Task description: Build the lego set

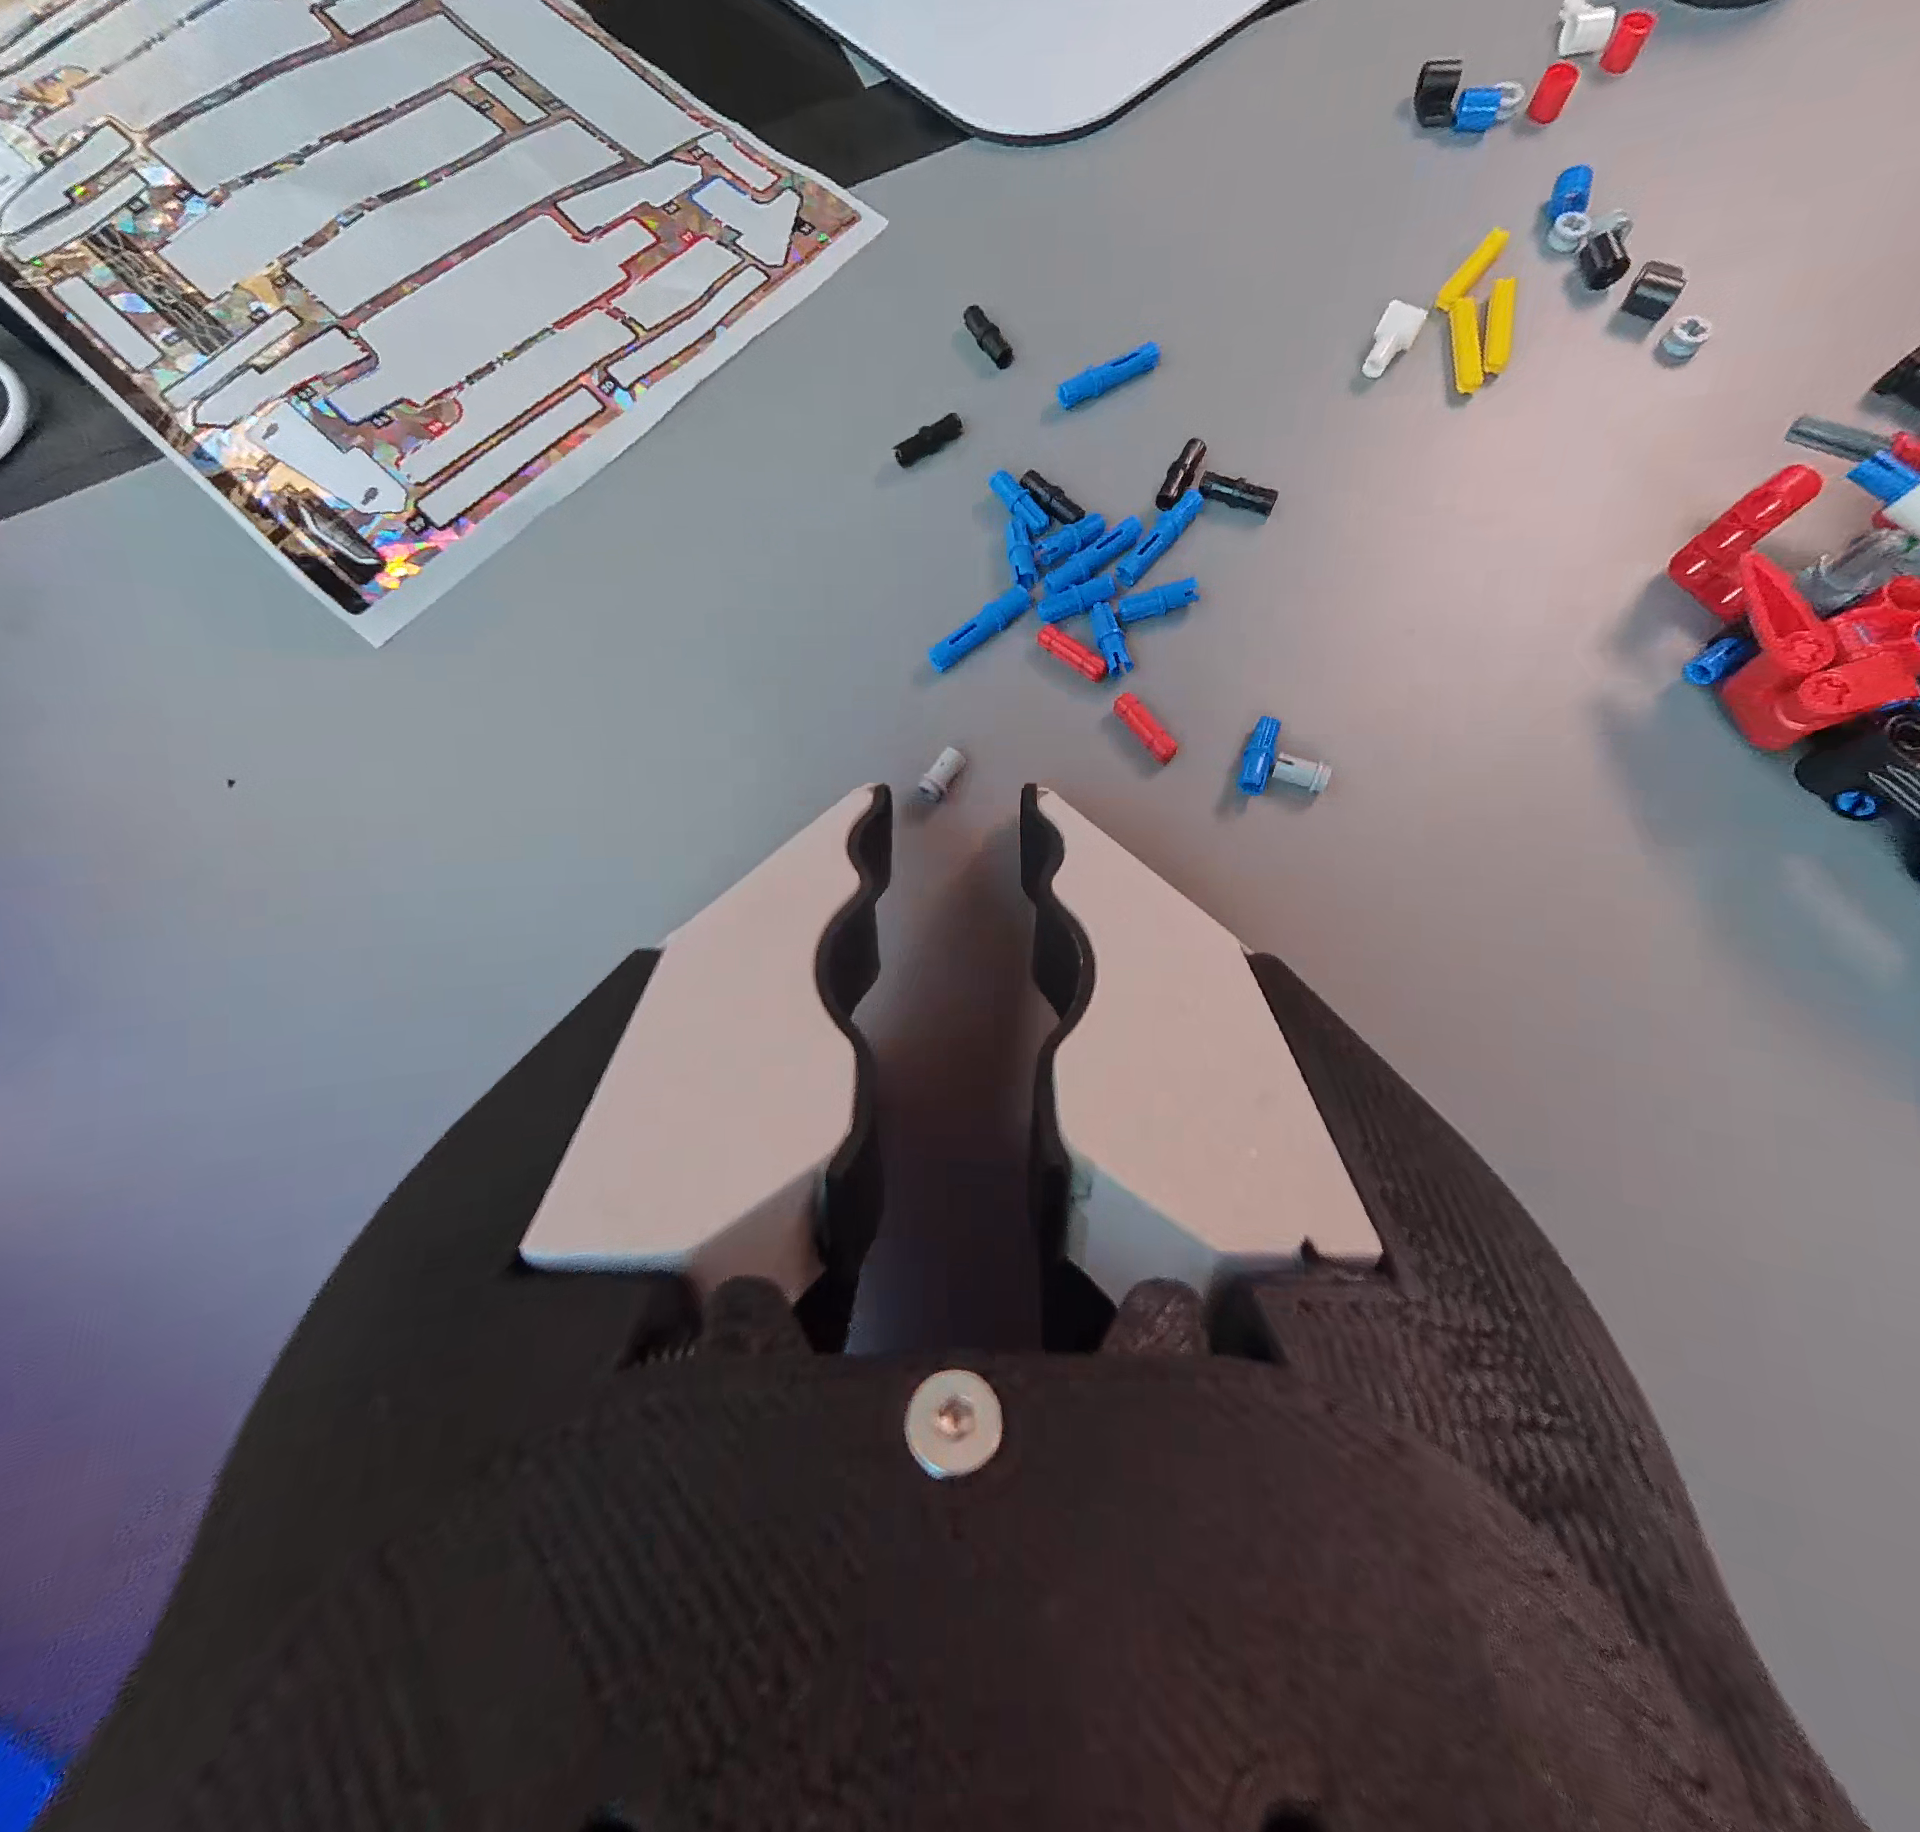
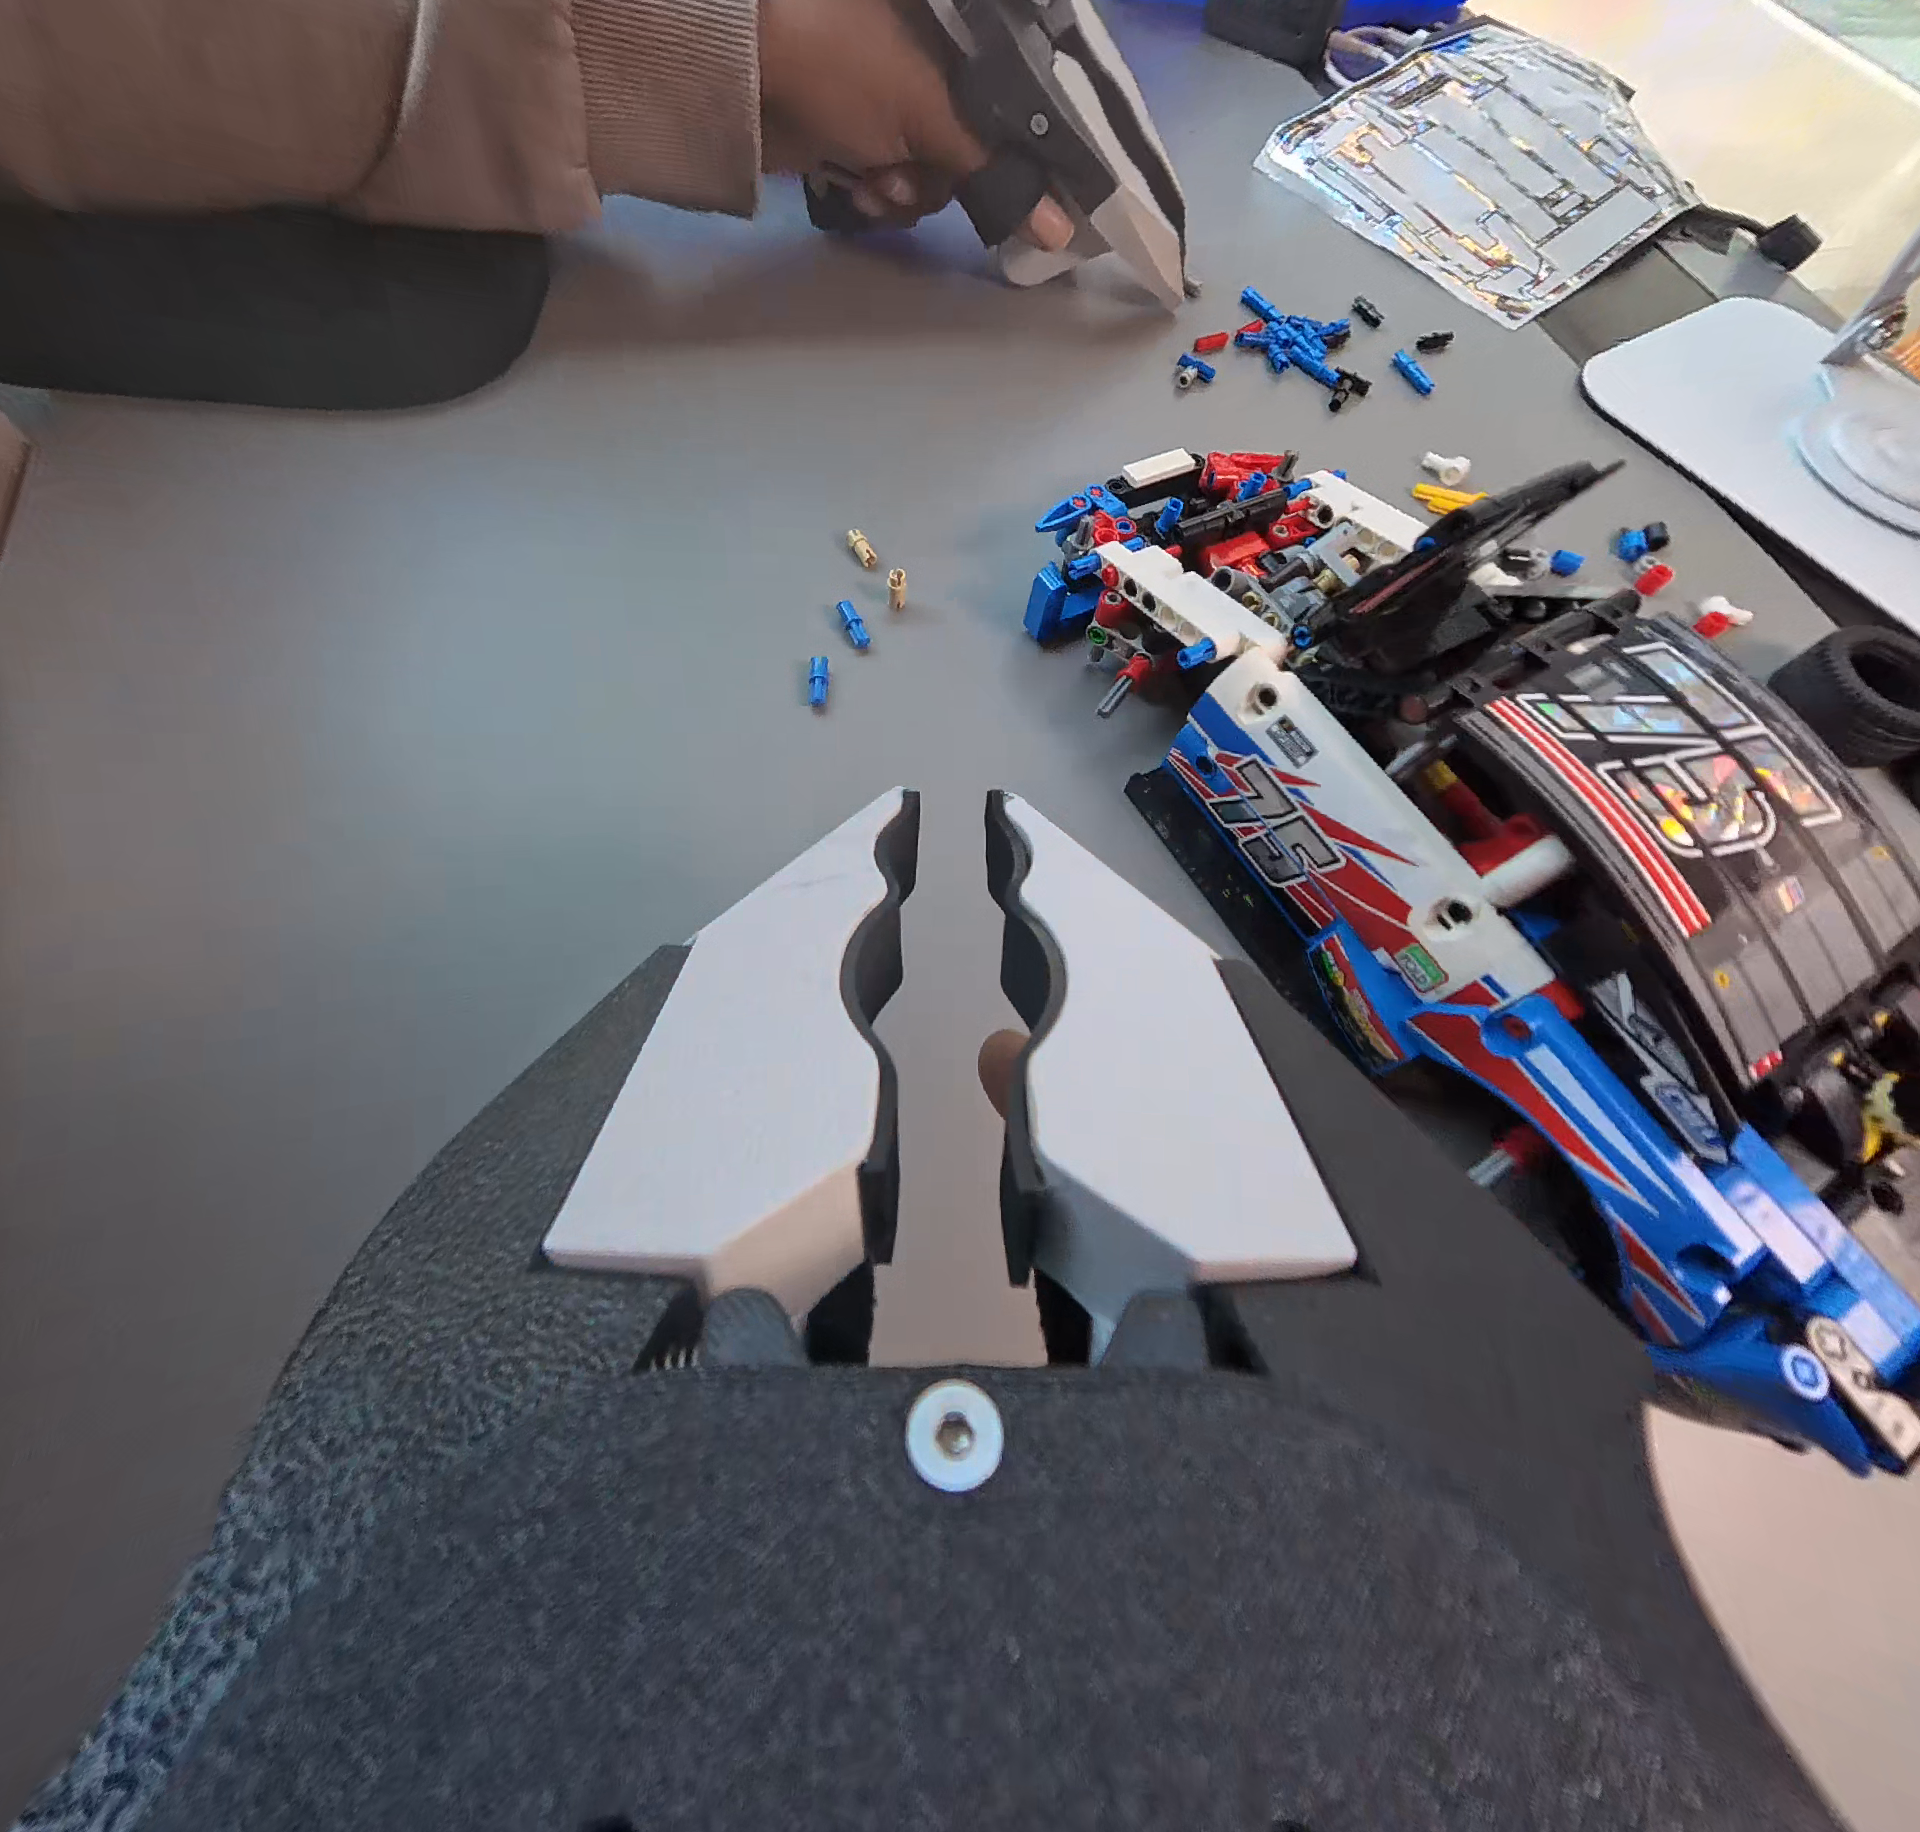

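Spanning the right side of the worktop [image 2: 416, 743], the part-built lego car [image 2: 1558, 899] lies just beside the right gripper [image 2: 952, 795], its long axis running toward the worktop's far edge, while the loose pin pile [image 1: 1081, 567] sits mid-worktop ahead of the left gripper [image 1: 956, 790]. Left is clearly nearer the coming pick: a small grey pin [image 1: 943, 772] lies just off its left fingertip, pointing roughly along the fingers. Both grippers' fingers stand slightly apart, holding nothing; left tips rest at the worktop surface.

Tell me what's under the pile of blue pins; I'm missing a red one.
In the blue pins pile, one red pin pokes out at its near edge, partly beneath a blue pin. Anything deeper under the heap is covered. Another red pin lies loose nearby.
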A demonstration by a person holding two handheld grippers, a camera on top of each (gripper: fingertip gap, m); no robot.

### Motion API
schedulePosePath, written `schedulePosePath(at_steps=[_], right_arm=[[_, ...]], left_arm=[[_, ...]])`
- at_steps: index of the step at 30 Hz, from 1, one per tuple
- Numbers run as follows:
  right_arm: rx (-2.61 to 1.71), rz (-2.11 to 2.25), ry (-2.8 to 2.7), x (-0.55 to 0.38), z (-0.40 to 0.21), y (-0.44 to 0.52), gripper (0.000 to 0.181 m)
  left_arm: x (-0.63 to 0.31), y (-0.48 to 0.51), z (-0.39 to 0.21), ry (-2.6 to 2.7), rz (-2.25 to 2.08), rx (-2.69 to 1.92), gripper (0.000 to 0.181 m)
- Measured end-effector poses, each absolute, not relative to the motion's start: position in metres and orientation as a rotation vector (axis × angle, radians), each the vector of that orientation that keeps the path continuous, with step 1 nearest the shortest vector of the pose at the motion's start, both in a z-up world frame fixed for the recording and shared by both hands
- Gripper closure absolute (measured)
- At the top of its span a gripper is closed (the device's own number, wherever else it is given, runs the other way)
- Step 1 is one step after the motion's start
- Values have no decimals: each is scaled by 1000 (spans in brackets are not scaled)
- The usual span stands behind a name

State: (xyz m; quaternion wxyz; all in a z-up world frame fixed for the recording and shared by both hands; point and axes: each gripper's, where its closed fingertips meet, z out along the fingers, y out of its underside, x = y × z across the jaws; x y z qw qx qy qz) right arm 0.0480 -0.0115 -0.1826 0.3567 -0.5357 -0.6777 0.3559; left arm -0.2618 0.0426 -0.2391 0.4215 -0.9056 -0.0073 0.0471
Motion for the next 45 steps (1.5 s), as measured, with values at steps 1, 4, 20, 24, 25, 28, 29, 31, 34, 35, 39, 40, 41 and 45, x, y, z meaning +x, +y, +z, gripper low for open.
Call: schedulePosePath(at_steps=[1,4,20,24,25,28,29,31,34,35,39,40,41,45], right_arm=[[-1392,940,-1721,52,-182,-10,172],[-1413,976,-1656,60,-181,-2,172],[-1444,1007,-1556,69,-183,20,173],[-1456,1024,-1541,67,-183,21,173],[-1455,1022,-1544,66,-183,20,173],[-1451,1008,-1556,66,-184,18,173],[-1450,1002,-1558,66,-184,18,173],[-1450,994,-1559,66,-185,17,173],[-1450,992,-1555,66,-184,18,174],[-1450,992,-1554,66,-184,18,173],[-1444,996,-1557,67,-183,17,174],[-1442,996,-1557,67,-183,17,174],[-1439,997,-1557,67,-182,17,174],[-1431,1010,-1554,68,-181,17,174]], left_arm=[[-261,44,-239,2,103,-2270,160],[-260,47,-240,78,94,-2281,162],[-116,-3,-211,672,-262,-2125,179],[-77,-30,-225,905,-258,-2146,179],[-72,-34,-227,939,-270,-2155,179],[-63,-42,-234,1004,-298,-2172,179],[-62,-44,-235,1020,-302,-2175,179],[-61,-45,-236,1042,-296,-2179,178],[-62,-44,-238,1046,-275,-2178,178],[-63,-44,-238,1049,-270,-2182,178],[-74,-34,-229,991,-182,-2159,169],[-83,-27,-223,934,-141,-2150,167],[-95,-21,-217,869,-112,-2147,165],[-163,10,-211,563,39,-2193,155]])
